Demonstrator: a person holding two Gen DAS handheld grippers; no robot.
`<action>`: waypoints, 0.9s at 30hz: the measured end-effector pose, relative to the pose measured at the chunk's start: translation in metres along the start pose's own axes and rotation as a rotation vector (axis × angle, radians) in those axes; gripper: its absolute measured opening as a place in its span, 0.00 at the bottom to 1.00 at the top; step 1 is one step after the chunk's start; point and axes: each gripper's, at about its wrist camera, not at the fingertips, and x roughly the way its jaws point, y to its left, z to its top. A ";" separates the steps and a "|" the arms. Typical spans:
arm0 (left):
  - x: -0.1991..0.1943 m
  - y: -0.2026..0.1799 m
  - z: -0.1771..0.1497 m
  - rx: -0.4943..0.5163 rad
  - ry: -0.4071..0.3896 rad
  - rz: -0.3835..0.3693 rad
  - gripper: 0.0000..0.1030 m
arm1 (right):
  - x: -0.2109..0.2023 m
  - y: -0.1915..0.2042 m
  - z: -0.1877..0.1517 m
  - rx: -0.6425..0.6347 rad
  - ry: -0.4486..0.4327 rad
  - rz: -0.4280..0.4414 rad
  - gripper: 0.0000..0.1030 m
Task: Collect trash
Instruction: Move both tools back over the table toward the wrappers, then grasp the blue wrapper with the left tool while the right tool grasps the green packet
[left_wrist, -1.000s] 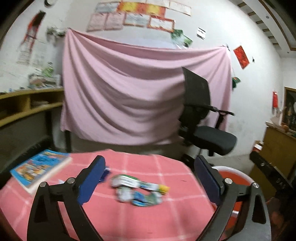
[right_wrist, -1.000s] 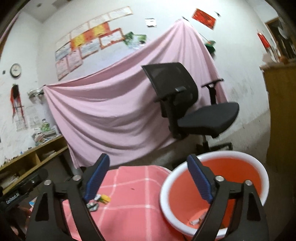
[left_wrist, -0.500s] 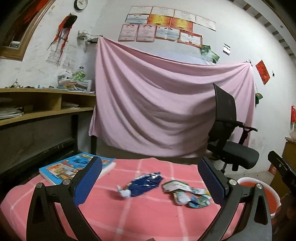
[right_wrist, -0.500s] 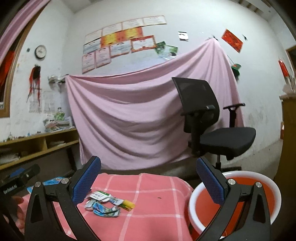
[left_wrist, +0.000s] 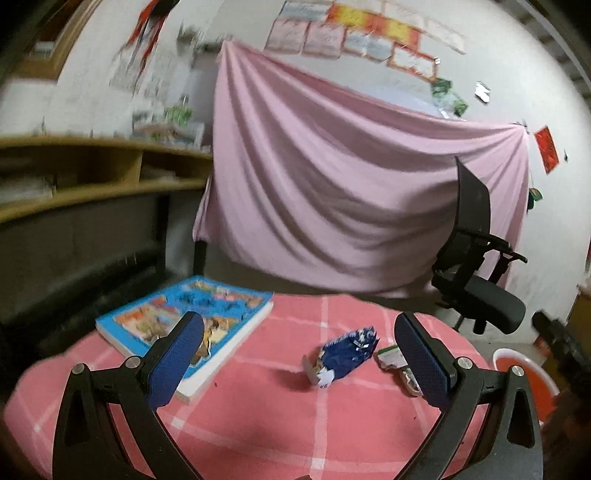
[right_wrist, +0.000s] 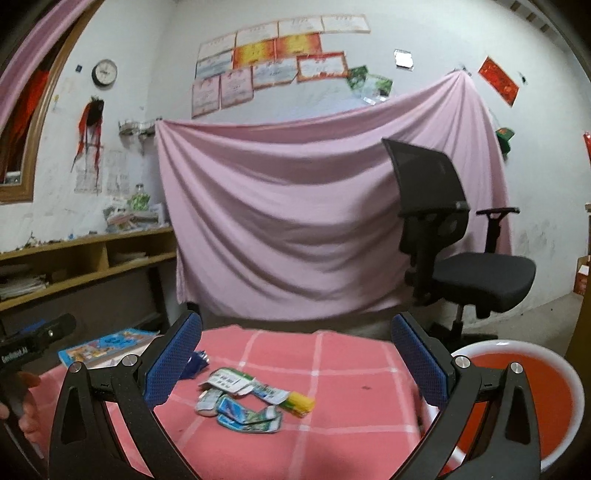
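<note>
On the pink checked table (left_wrist: 258, 424): left gripper (left_wrist: 299, 362), jaws spread and empty, now facing a dark blue wrapper (left_wrist: 347, 352) unseen a second ago; book (left_wrist: 184, 328) nearer than before. Right gripper (right_wrist: 295, 363), jaws just widened to full spread, empty, above a pile of green-white wrappers (right_wrist: 247, 400). Red basin (right_wrist: 517, 391), formerly ahead, now at right edge, beside the table.
</note>
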 end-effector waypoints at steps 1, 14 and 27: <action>0.004 0.003 0.000 -0.014 0.023 0.004 0.98 | 0.004 0.003 -0.002 -0.010 0.019 -0.003 1.00; 0.044 -0.002 -0.002 0.004 0.259 -0.019 0.74 | 0.055 0.013 -0.026 -0.045 0.362 0.023 1.00; 0.081 -0.001 -0.014 -0.052 0.461 -0.100 0.32 | 0.090 0.036 -0.053 -0.129 0.618 0.124 0.87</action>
